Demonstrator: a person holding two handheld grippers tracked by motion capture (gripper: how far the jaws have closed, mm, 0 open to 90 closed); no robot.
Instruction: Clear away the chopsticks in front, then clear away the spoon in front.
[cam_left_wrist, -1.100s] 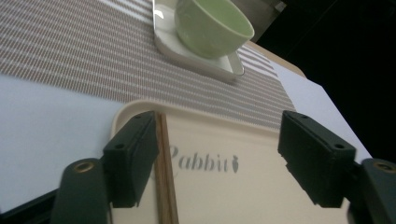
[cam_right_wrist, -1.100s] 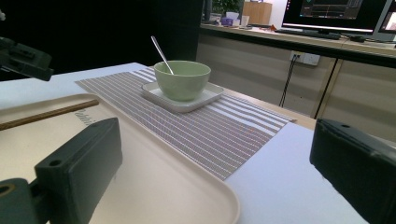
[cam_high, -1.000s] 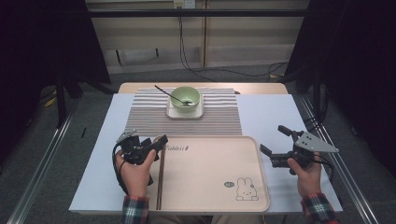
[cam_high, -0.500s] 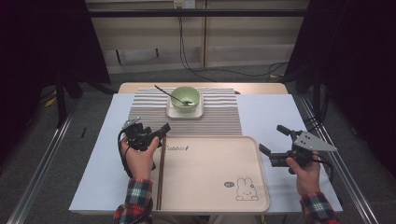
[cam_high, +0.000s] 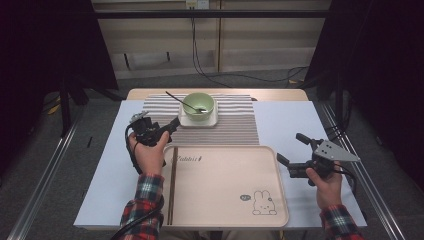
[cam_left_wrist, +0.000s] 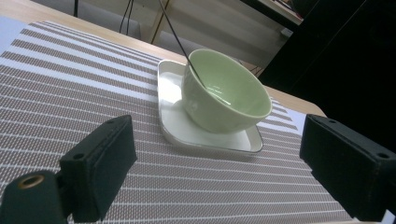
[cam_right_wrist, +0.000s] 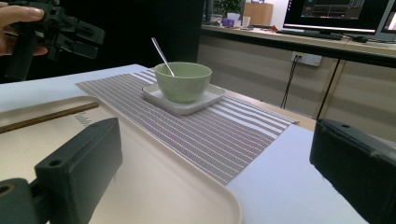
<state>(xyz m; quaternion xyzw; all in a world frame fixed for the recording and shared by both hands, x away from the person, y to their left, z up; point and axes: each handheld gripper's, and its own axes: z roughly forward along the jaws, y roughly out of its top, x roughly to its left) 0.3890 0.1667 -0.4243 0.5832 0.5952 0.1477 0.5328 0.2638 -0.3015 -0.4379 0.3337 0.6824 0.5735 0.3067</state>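
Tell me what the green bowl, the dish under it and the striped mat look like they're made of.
Bowl: probably glazed ceramic; smooth, glossy pale green with soft reflections inside.
Dish: probably glazed white ceramic too; shiny surface with a rounded raised rim, though melamine is possible.
Mat: looks like woven vinyl or fabric; fine mesh texture in brown and white stripes, matte.

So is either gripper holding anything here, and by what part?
Nothing is held. The left gripper stands open, empty, facing the green bowl on its white dish. The right gripper is open and empty beside the tray.
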